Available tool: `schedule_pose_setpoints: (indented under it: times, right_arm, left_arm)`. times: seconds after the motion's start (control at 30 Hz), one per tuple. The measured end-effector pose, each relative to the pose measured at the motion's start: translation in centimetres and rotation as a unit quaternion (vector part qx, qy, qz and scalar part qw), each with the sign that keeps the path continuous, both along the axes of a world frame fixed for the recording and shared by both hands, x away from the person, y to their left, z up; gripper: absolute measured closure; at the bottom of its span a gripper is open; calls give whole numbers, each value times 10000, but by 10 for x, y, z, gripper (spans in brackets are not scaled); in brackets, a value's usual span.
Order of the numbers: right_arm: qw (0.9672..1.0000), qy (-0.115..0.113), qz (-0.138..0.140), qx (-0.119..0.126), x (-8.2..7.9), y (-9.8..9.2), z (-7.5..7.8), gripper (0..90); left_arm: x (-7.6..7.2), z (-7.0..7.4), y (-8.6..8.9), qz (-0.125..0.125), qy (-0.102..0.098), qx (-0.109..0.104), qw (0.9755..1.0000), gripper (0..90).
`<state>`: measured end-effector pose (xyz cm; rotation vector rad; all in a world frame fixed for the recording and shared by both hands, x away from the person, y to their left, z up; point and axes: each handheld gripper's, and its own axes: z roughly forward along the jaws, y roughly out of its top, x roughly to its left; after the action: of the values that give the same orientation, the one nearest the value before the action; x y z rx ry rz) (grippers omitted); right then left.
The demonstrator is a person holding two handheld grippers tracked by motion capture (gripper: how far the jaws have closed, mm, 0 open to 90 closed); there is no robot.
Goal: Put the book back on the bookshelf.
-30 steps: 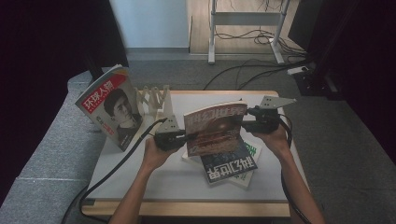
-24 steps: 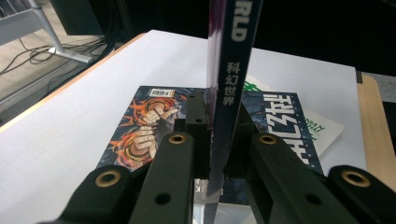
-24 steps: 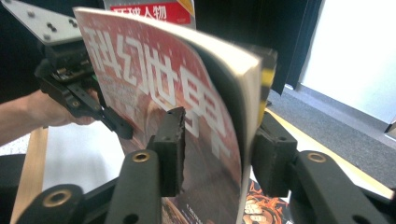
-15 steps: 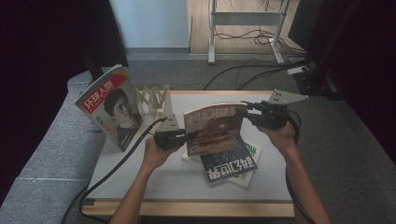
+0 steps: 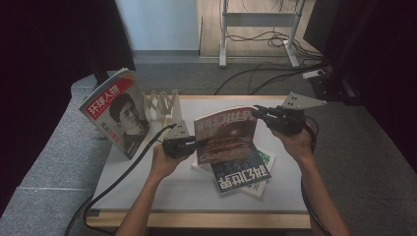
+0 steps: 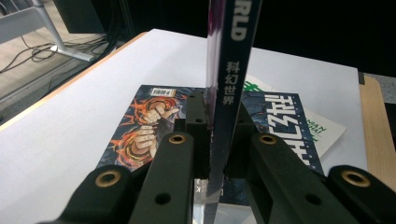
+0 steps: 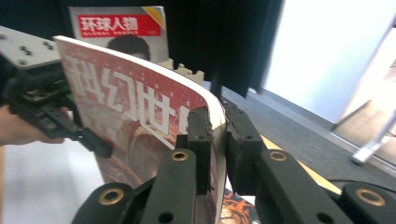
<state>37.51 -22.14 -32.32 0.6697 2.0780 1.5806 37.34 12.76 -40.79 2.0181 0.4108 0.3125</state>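
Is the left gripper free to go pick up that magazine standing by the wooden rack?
Probably not yet: the left gripper is shut on the red magazine, though the standing magazine sits unobstructed nearby.

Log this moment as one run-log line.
left gripper: shut on red magazine spine | right gripper: jaws just closing, shut on its upper edge | magazine: upright, lifted above stack

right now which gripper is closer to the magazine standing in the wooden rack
Left. The left gripper sits just right of the red-titled standing magazine, clamping the raised red magazine; the right gripper grips that magazine's far edge.
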Motion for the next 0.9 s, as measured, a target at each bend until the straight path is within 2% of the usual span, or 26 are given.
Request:
schedule_pose_setpoints:
  times: [0.17,0.37,0.5,0.6,0.8,0.9]
  right_arm:
    - [9992,-43,-378,-139,-2,8,2,833]
    - [9982,-100,-586,-119,-3,13,1,840]
    - [9983,-78,-568,-121,-4,13,1,841]
    - [9984,-99,-541,-120,-5,11,1,840]
    - [9987,-186,-450,-152,-8,10,0,840]
    - [9988,-186,-436,-158,-8,10,0,840]
  left_arm:
    - [-2,1,-2,-22,-53,59,10000,836]
    - [-3,1,-2,0,-63,81,9999,836]
    - [-3,1,-3,36,-68,86,9999,831]
    - [-4,3,-4,84,-144,153,9997,818]
    - [-4,16,3,64,-128,-185,9997,775]
    - [-6,24,2,68,-180,-109,9998,753]
